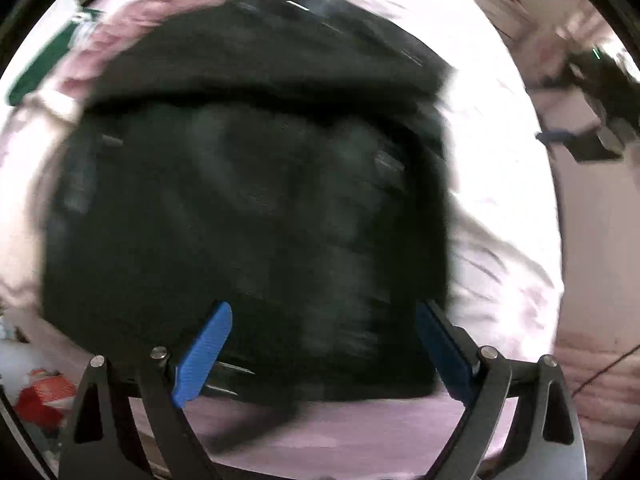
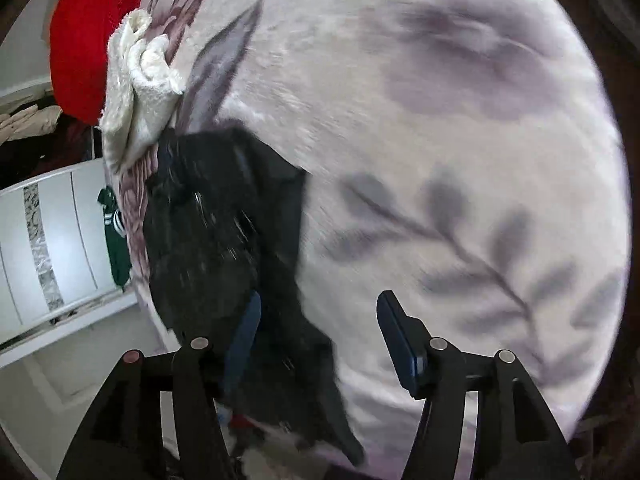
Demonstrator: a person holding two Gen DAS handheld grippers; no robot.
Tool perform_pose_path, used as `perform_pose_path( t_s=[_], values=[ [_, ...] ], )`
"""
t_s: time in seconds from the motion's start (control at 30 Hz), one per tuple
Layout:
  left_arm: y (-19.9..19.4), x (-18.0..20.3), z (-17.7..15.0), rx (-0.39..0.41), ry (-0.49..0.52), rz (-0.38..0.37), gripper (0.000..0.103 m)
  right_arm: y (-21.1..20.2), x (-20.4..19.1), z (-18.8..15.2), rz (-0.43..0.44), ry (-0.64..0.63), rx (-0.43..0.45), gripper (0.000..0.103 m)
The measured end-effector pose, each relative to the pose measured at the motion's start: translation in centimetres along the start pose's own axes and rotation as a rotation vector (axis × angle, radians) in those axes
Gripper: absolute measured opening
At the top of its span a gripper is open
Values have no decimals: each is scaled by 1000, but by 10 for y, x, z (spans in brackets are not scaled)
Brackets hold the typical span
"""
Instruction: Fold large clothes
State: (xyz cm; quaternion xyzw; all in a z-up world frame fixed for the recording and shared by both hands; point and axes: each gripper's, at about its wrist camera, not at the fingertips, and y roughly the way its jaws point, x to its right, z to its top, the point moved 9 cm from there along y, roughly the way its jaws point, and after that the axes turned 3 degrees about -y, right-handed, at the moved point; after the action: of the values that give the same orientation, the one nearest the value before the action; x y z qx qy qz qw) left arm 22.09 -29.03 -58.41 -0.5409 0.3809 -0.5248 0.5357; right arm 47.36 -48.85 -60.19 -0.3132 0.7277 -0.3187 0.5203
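A large black garment (image 1: 248, 200) lies folded in layers on a pale floral bedspread (image 1: 492, 168). My left gripper (image 1: 324, 312) hovers over its near edge, blue fingers wide apart and empty. The view is motion-blurred. In the right wrist view the same black garment (image 2: 224, 232) lies at the left on the bedspread (image 2: 440, 120). My right gripper (image 2: 318, 304) is open; its left finger (image 2: 244, 340) overlaps the cloth's edge, the right finger (image 2: 400, 340) is over bare bedspread. Nothing is pinched.
A cream towel (image 2: 140, 80) and a red cloth (image 2: 84, 40) lie at the bed's far left. A white wardrobe (image 2: 52, 240) with a green garment (image 2: 116, 240) stands beside the bed. Red items (image 1: 44, 396) lie on the floor at lower left.
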Motion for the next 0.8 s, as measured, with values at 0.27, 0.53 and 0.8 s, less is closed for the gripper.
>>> perform_pose_path(
  t_s=[0.27, 0.53, 0.8],
  values=[
    [68, 61, -26, -54, 24, 87, 56, 6, 41, -10, 94, -37, -43, 64],
    [34, 44, -19, 76, -17, 65, 7, 69, -14, 26, 338, -97, -73, 80],
    [2, 47, -22, 141, -37, 45, 6, 127, -70, 22, 368, -109, -128, 72]
  ],
)
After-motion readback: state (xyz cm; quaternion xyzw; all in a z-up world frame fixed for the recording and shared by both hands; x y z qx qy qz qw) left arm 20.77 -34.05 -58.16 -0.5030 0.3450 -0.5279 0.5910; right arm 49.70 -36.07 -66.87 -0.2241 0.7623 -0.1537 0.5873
